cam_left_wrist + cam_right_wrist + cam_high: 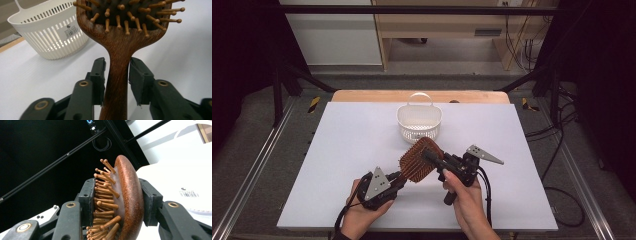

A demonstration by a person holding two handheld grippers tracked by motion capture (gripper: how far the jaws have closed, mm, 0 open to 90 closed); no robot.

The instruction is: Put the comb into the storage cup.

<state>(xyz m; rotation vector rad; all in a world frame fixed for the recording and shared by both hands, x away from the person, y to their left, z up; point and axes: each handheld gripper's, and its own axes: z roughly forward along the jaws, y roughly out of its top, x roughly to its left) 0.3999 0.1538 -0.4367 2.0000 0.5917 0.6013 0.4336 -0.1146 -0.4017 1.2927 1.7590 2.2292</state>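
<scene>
A wooden hairbrush [418, 161] is held above the white surface [342, 150] between the two grippers, just in front of a white slotted basket [419, 121] that stands near the far middle of the surface. The right gripper [117, 202] is clamped across the brush head, one pad against the bristle tips and the other against the rounded wooden back. The left gripper [117, 80] straddles the handle: one pad lies close against the wood, while a narrow gap shows beside the other, so the jaws stand slightly apart and do not squeeze the handle. In the high view both hands [464, 200] come in from the near edge.
</scene>
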